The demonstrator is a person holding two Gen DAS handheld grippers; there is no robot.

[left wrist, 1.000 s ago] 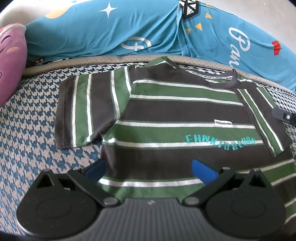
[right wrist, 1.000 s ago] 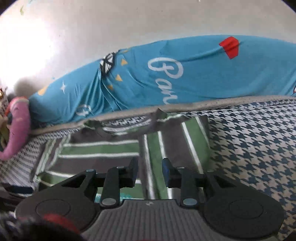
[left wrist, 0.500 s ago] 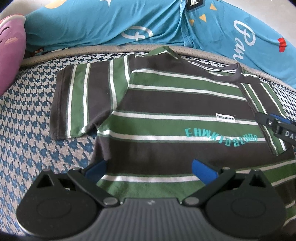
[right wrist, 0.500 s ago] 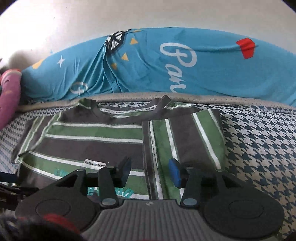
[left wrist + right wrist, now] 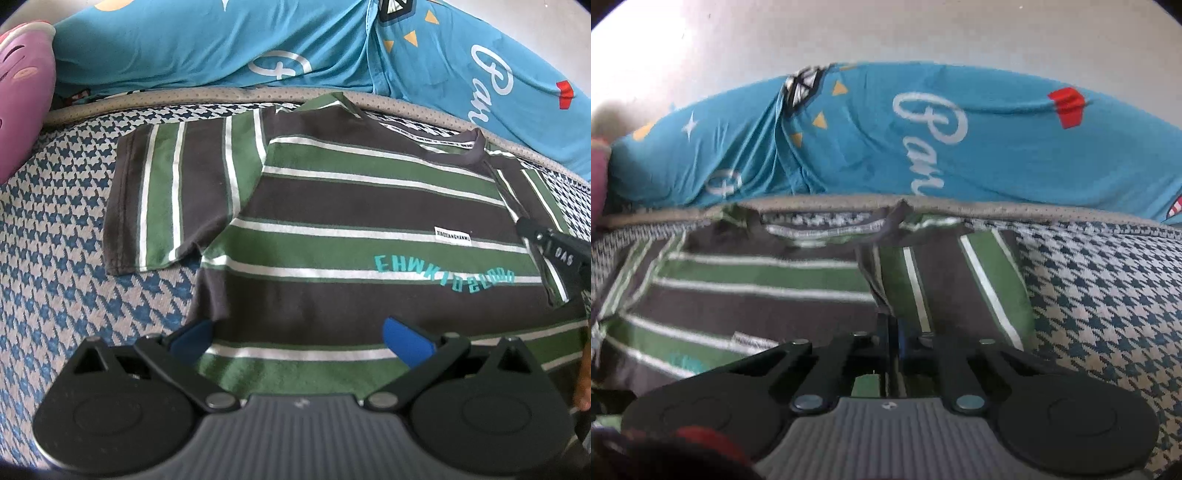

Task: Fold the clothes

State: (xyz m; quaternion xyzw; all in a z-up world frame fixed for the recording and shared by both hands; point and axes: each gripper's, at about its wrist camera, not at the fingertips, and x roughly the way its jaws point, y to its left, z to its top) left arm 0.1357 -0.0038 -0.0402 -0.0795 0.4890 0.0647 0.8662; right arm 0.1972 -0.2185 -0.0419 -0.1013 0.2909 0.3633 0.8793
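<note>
T-shirt [image 5: 332,229] flat on houndstooth bed cover [image 5: 55,266], blue pillow [image 5: 221,40] behind.

Houndstooth cover [image 5: 55,258], blue and beige, spread over the whole surface, bare at the left and right edges. Beige dotted piping [image 5: 184,98] running along the far edge. Turquoise bedding [image 5: 997,147] bunched in a long roll just beyond the far edge, printed with white script lettering, white stars, orange triangles, a red patch. Pink plush cushion [image 5: 22,92] with a drawn face, at the far left corner, touching the turquoise roll. Pale plain wall [image 5: 886,33] behind.
</note>
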